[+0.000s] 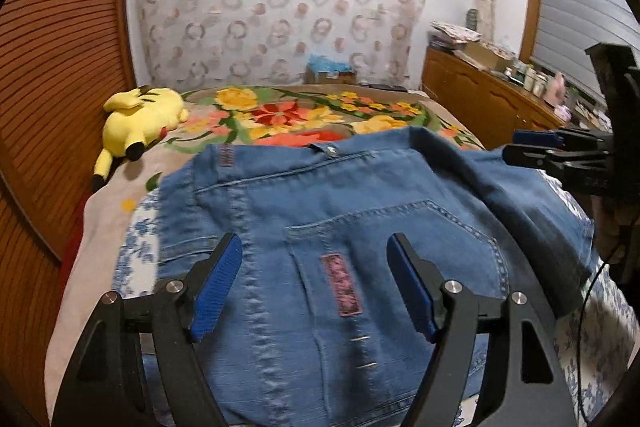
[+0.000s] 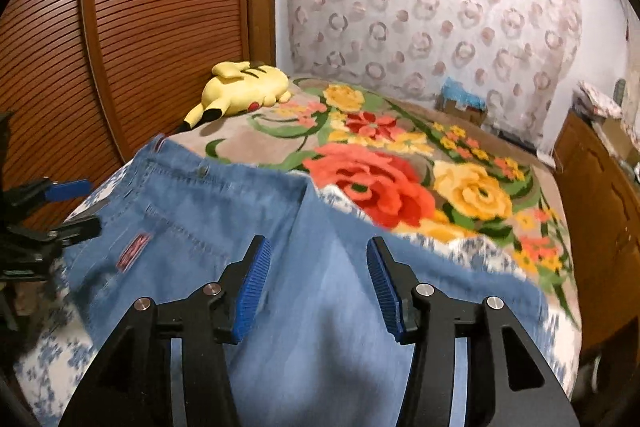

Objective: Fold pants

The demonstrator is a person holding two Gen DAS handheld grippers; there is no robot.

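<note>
Blue denim pants (image 1: pixel 360 195) lie folded on the bed, seat side up, with a back pocket and a pink label (image 1: pixel 342 285) showing. My left gripper (image 1: pixel 314 247) hangs open just above that pocket, with nothing between its blue pads. In the right wrist view the pants (image 2: pixel 200 203) spread under my right gripper (image 2: pixel 318 247), which is open over a smooth folded panel and grips nothing. Each gripper also shows from the side in the other's view: the right gripper (image 1: pixel 520 147) over the pants' right edge, the left gripper (image 2: pixel 80 209) over their left edge.
A floral blanket (image 2: pixel 400 179) covers the bed beyond the pants, and a yellow plush toy (image 1: pixel 140 119) lies at its far left. A slatted wooden door (image 2: pixel 160 7) stands on the left. A cluttered wooden dresser (image 1: pixel 480 95) runs along the right.
</note>
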